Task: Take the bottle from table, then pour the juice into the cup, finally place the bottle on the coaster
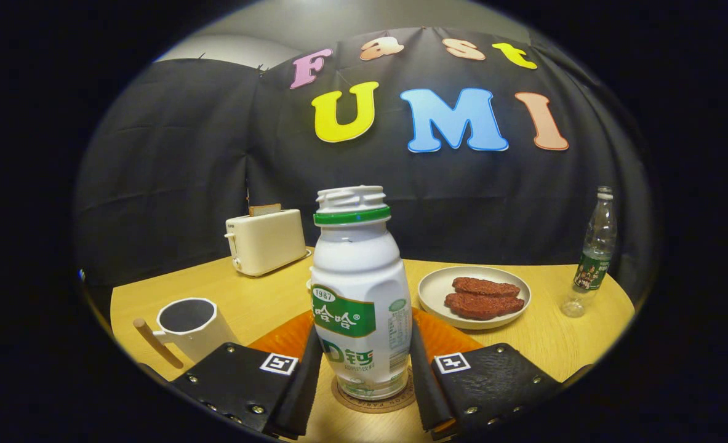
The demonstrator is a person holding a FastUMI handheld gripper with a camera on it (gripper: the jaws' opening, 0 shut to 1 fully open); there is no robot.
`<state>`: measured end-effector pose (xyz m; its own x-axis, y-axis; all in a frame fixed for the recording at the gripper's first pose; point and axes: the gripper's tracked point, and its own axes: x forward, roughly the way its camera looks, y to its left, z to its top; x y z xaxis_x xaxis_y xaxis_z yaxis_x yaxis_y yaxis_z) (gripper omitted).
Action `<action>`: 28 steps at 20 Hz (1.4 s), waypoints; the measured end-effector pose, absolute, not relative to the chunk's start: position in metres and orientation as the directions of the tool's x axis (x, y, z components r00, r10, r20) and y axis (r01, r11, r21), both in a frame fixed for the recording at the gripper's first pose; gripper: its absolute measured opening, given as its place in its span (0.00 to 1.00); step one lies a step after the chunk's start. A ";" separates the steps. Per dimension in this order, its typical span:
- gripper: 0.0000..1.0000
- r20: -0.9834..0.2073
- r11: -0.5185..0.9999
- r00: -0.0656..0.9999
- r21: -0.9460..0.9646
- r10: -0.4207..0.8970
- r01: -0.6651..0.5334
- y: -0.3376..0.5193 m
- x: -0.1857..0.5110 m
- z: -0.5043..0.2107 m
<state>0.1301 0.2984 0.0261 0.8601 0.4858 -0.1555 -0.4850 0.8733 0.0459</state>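
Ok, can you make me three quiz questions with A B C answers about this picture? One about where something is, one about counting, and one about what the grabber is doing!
1. Where does the bottle stand?
A. on the coaster
B. on the plate
C. inside the cup

2. How many meat patties lie on the plate?
A. one
B. two
C. four

3. How do the gripper fingers stand?
A. far off beside the toaster
B. closed with nothing between them
C. one on each side of the bottle

Answers:
1 A, the round coaster shows under the bottle's base.
2 B, two brown patties lie side by side.
3 C, the bottle sits between the fingers, which flank its lower half; whether they press it cannot be told.
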 end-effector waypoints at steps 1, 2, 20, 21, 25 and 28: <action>0.66 -0.158 0.873 0.859 0.055 0.487 -0.484 0.298 0.130 0.024; 0.66 -0.161 0.872 0.857 0.063 0.490 -0.486 0.298 0.131 0.022; 0.66 -0.113 0.872 0.865 0.080 0.489 -0.482 0.292 0.129 0.018; 0.66 -0.109 0.873 0.866 0.082 0.488 -0.481 0.292 0.129 0.016; 0.66 -0.097 0.885 0.879 0.056 0.466 -0.463 0.294 0.128 0.018; 0.66 -0.086 0.887 0.883 0.059 0.462 -0.459 0.292 0.128 0.019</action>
